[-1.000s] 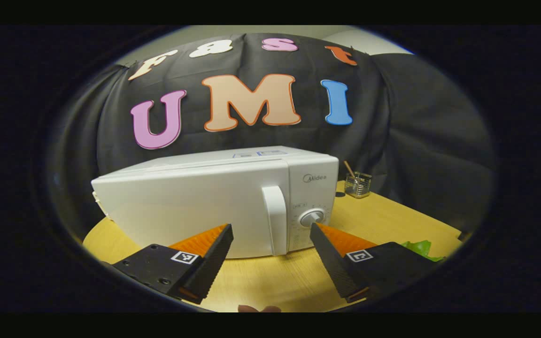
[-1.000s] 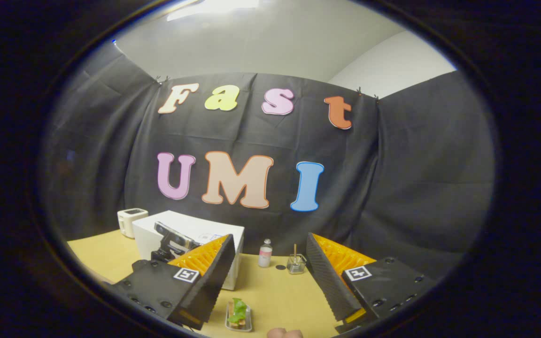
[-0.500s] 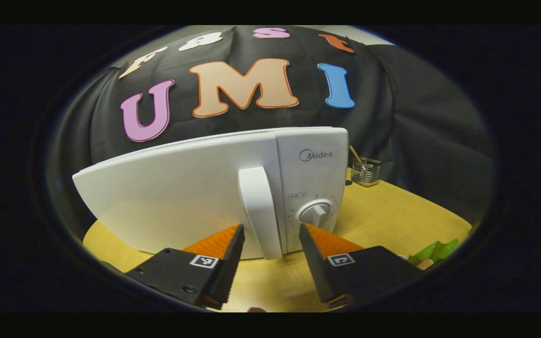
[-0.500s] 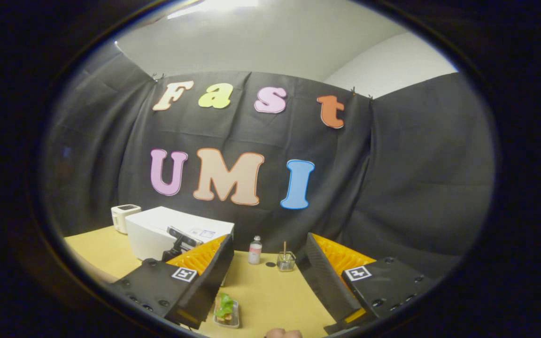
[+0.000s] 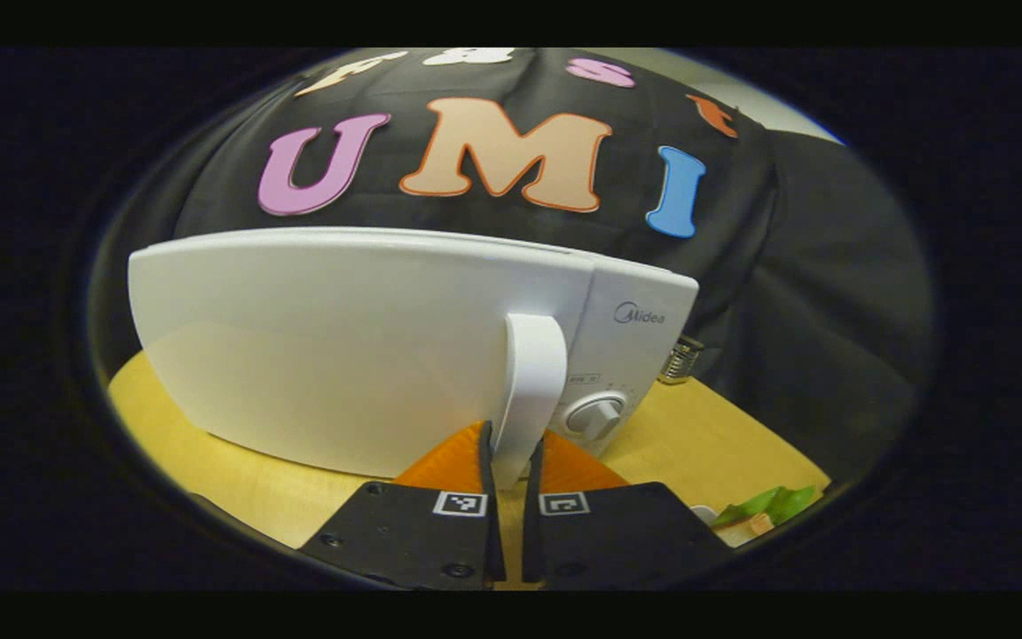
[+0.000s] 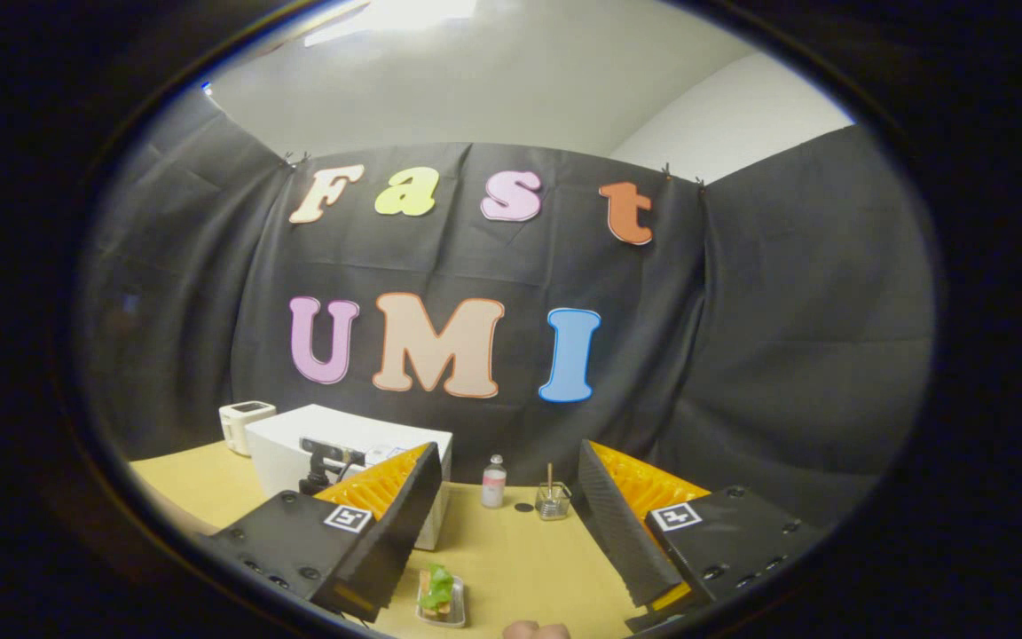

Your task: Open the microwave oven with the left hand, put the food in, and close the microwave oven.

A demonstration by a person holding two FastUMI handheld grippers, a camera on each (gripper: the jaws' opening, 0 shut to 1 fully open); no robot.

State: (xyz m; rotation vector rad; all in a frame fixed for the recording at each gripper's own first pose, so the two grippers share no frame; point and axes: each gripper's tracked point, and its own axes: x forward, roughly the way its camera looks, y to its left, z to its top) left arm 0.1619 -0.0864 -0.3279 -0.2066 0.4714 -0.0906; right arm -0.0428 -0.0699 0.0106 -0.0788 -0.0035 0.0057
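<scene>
We are at the very start of the job. Our left tool [image 5: 509, 448] has its two fingers pressed in on the lower end of the door handle [image 5: 530, 382] of the microwave oven [image 5: 360, 346], one finger on each side of the white bar, so we judge the grip made. The door itself looks flush with the control panel and its dial [image 5: 597, 414], which sits just to the right of the pinched handle; we see no gap along the door edge, so we take the oven as not yet open.

Our right tool [image 6: 509, 506] is spread wide and holds nothing. Between and just below its fingers, on the desk [image 6: 529, 568], sits the food [image 6: 438, 593]: something with a green leaf on top, in a small shallow tray. In the left gripper view, a bit of that green [image 5: 764, 503] shows low and to the right of the left tool. Farther ahead of the right tool stand a small bottle [image 6: 494, 482] and a glass holder with a stick in it [image 6: 552, 500], and to the left the microwave oven [image 6: 360, 444] with the left tool at its front.

So everything is left: pull the door open, pick up the food with the right tool, set it inside, let go and swing the door shut. The pull should follow the door's arc, or the handle may slip out of the pinch.
</scene>
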